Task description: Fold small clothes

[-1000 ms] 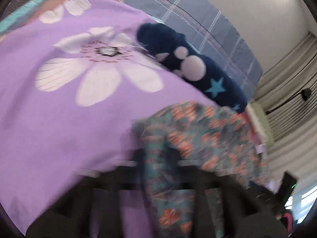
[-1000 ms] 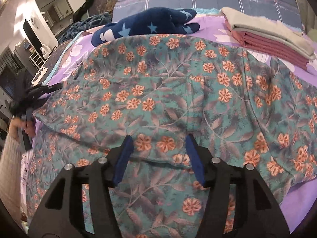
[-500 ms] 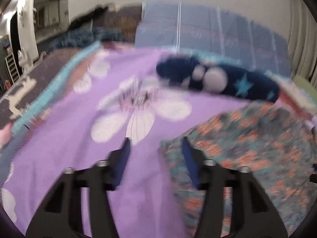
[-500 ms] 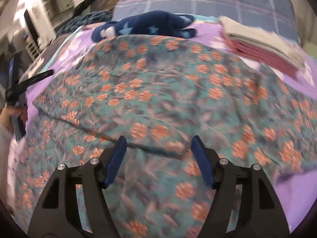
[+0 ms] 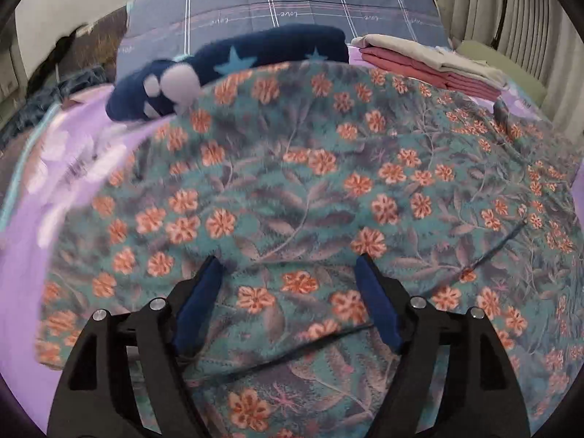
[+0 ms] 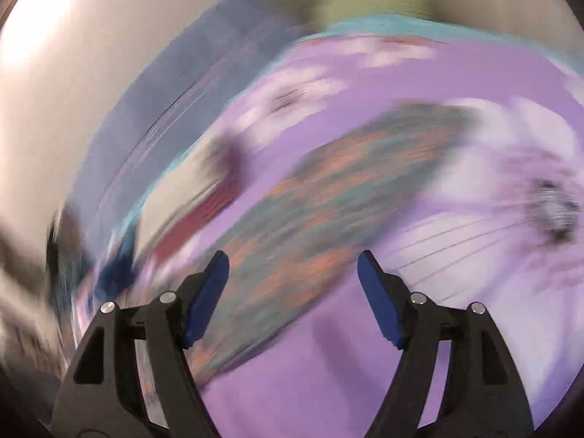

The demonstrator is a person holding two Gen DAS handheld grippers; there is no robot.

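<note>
Here the right wrist view is motion-smeared; only the floral garment (image 6: 328, 200) on the purple bedsheet (image 6: 365, 383) reads. Right gripper (image 6: 293, 266) opening, nothing gripped. Left gripper (image 5: 288, 270) opening above the spread floral garment (image 5: 328, 182); bare sheet lies left.

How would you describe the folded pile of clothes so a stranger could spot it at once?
Start from the purple bedspread and look to its far right corner. The folded pile sits there beside the dark blue plush toy. It is the only neat stack, beige on top of pink.
</note>
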